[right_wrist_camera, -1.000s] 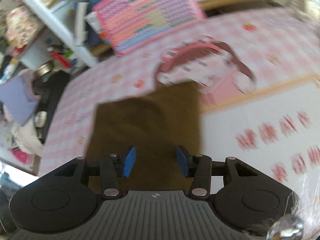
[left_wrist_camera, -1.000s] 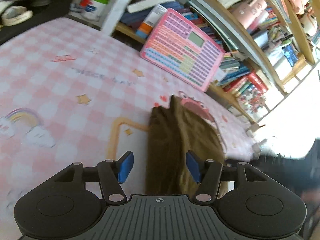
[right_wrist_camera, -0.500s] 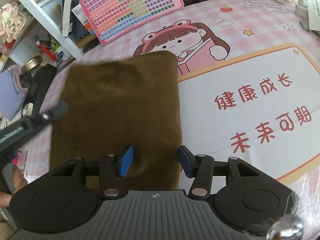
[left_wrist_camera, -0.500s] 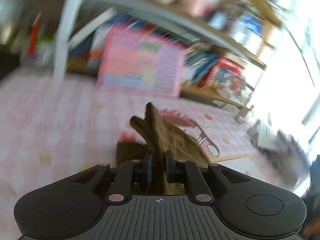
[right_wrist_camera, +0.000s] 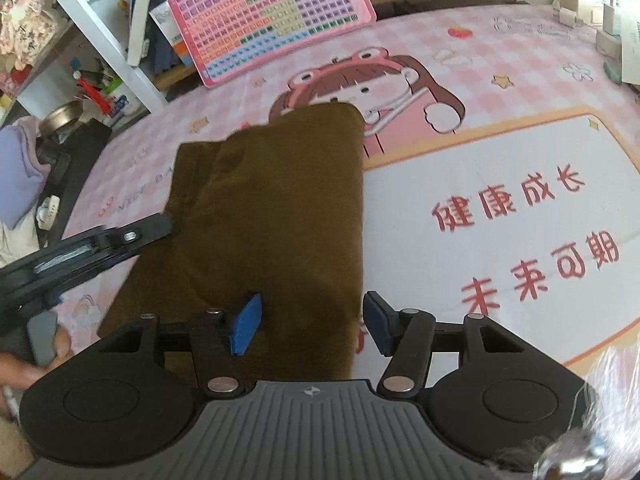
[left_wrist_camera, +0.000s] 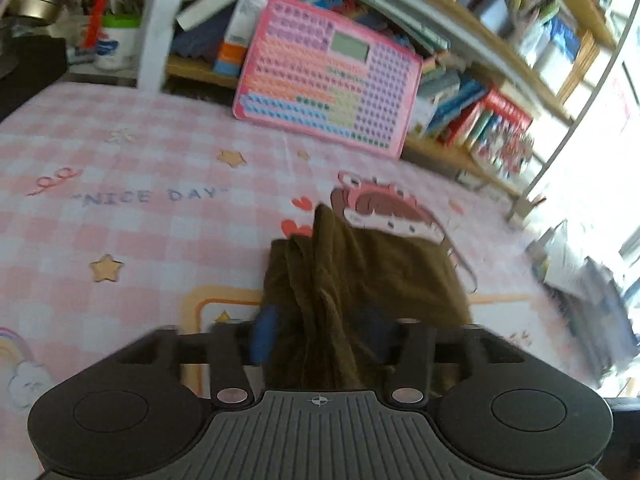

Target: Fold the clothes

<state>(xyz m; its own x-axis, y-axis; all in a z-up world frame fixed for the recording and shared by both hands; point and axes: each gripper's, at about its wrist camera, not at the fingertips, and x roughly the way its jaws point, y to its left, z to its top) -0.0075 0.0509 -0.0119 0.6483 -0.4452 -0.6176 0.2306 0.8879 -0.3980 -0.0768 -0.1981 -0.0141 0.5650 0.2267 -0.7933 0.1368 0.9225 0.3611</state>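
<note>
Plush brown cloth (right_wrist_camera: 276,208), seemingly folded.

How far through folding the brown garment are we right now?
Mostly folded, it seems: the brown garment lies as a compact rectangle on the pink mat. In hand: the left tongs are open around a bunched-up edge at its left side. The right tongs hover open over the near edge, gripping nothing. Left: flatten that bunched edge and finish any last fold.

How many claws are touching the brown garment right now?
1 for certain. The left claw has a bunched ridge of the brown garment between its open fingers. The right claw hangs open over the near edge; contact cannot be told.
</note>
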